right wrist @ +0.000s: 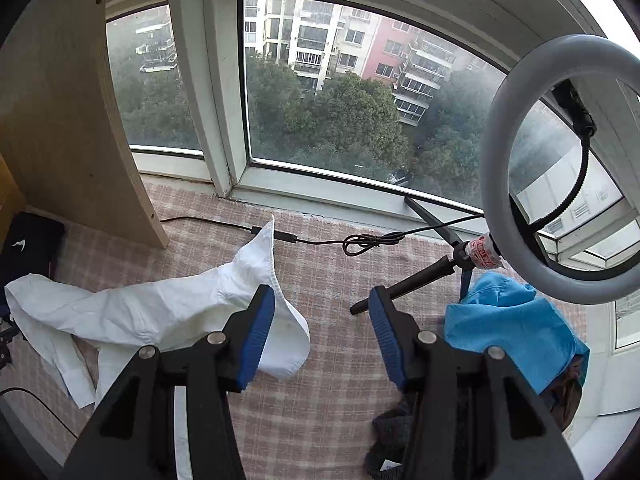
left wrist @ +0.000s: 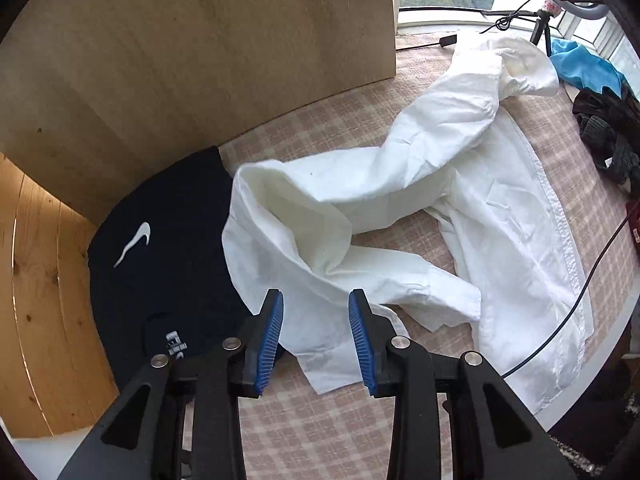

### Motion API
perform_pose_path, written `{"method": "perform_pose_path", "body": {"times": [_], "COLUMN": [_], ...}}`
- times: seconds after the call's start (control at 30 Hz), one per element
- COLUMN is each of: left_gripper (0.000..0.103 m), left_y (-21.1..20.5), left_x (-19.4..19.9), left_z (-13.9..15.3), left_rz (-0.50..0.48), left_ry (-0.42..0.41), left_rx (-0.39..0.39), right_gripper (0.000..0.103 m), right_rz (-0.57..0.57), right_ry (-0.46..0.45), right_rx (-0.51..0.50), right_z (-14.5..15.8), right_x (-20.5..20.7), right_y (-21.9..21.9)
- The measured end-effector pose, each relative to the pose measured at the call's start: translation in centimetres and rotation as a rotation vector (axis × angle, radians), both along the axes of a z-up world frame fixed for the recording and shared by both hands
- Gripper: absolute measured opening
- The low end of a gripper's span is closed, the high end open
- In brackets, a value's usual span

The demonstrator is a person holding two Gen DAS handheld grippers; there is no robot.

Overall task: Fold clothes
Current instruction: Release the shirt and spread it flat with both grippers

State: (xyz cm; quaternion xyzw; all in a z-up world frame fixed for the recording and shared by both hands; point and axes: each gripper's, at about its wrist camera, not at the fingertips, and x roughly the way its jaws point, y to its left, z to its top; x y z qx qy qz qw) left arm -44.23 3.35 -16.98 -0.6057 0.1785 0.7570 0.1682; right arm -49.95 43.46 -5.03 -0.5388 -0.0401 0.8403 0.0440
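The white shirt (left wrist: 400, 208) is seen crumpled lengthwise across the desk (left wrist: 320, 432), its near hem under the released left tongs (left wrist: 316, 336), its far end beside the released right tongs (right wrist: 322, 336).

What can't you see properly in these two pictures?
- Left wrist view: the white letters on the dark top are partly behind the left gripper.
- Right wrist view: the grey cloth is mostly behind the right gripper.
- Both views: the white shirt is crumpled, so its front is hidden.
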Motion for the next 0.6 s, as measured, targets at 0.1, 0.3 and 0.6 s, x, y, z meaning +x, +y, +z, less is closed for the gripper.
{"method": "perform_pose_path", "body": {"times": [0.1, 0.3, 0.6], "left_gripper": [0.033, 0.048, 0.008], "left_y": [0.9, 3.3, 3.8], "left_x": [1.1, 0.7, 0.3], "left_z": [-1.9, -6.2, -7.8], "left_rz": [0.095, 0.266, 0.269], "left_ry": [-0.050, -0.120, -0.109], "left_rx": [0.070, 0.103, 0.066], "right_gripper": [0.053, 0.053, 0.053], "right_rz": [0.080, 0.148, 0.038], "right_ry": [0.002, -0.086, -0.150], "right_rx": [-0.090, -0.247, -0.323], "right_z": [-1.6, -8.4, -15.8], "right_x": [3.8, 8.8, 7.2], "right_y": [-2.6, -6.3, -4.6]}}
